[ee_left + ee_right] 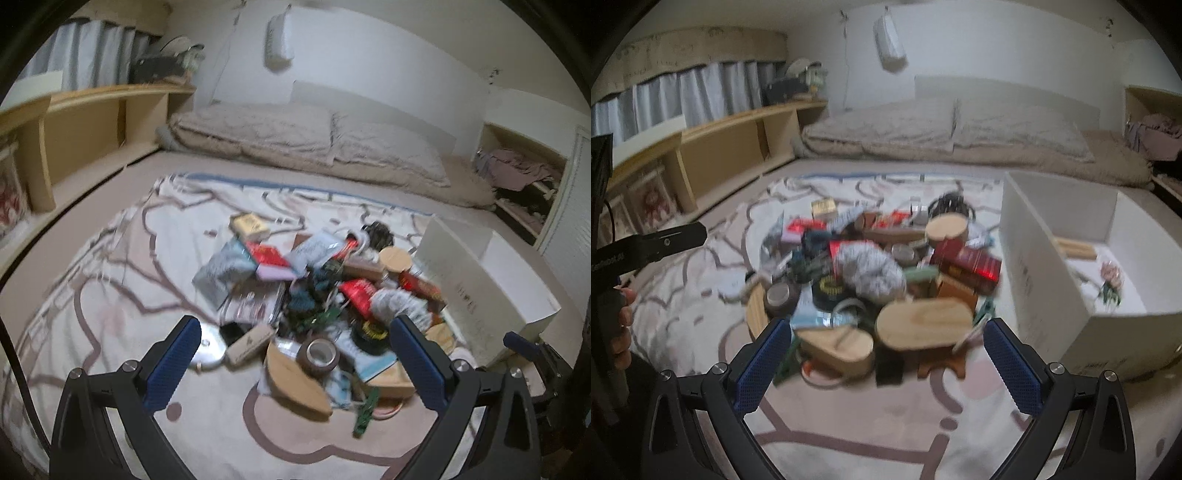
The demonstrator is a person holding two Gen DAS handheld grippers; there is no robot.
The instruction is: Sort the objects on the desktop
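A pile of mixed small objects (317, 295) lies on a patterned blanket (110, 288): red packets, wooden blocks, a roll of brown tape (319, 355), circuit boards, a grey knitted bundle (397, 302). My left gripper (295, 339) is open and empty, just short of the pile's near edge. In the right wrist view the same pile (871, 273) lies ahead, with an oval wooden block (923, 325) nearest. My right gripper (886, 339) is open and empty above the pile's near edge. A white box (1034, 258) stands right of the pile, holding a wooden piece (1075, 249) and a small flower sprig (1110, 280).
The white box (480, 280) also shows at the right in the left wrist view. Folded bedding (303, 144) lies behind the blanket. Wooden shelves (92, 122) run along the left wall. The left gripper's handle and the hand holding it (620, 317) show at the right wrist view's left edge.
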